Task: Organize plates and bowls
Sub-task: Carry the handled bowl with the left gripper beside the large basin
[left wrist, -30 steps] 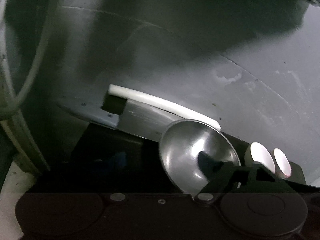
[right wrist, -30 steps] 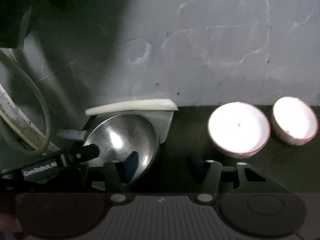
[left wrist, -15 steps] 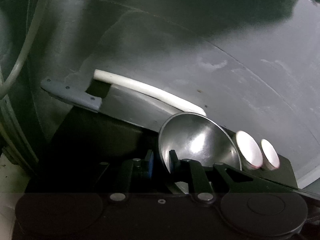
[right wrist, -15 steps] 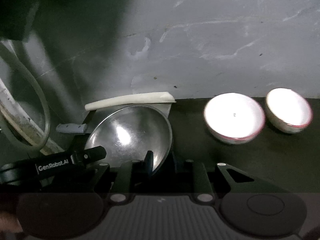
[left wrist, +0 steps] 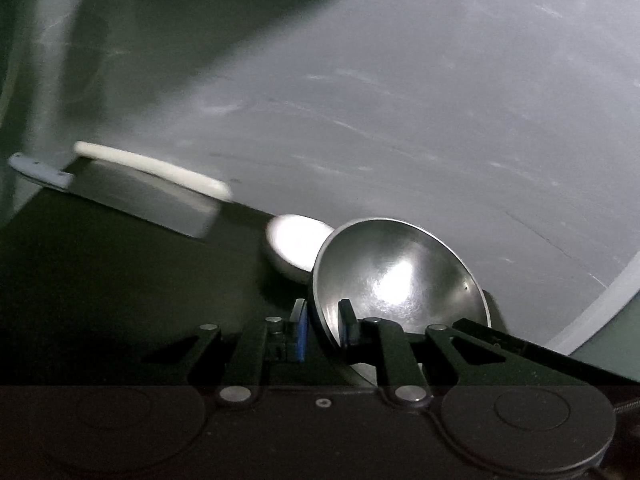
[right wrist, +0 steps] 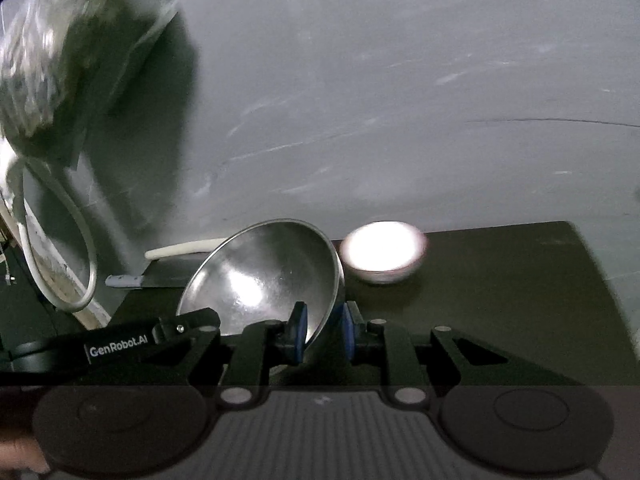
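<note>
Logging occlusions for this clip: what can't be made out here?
- Second white bowl: neither view shows it; in the left wrist view the shiny round steel bowl covers part of the one white ceramic bowl.
- Crinkled bundle, right wrist view: motion-blurred, unidentifiable.
- Grey-handled cleaver: blurred.

The metal bowl [right wrist: 264,276] is shining silver, catching a white glare inside. The small bowl [right wrist: 383,254] beside it is glowing white with a thin reddish rim. The cutting board [left wrist: 160,168] is showing cream-white, the cleaver [left wrist: 140,200] grey with a pale grey handle. The counter [right wrist: 500,292] is lying dark, nearly black. The wall [right wrist: 400,100] is looking grey, streaked with whitish scratches. The finger pads [right wrist: 301,334] are showing blue.
</note>
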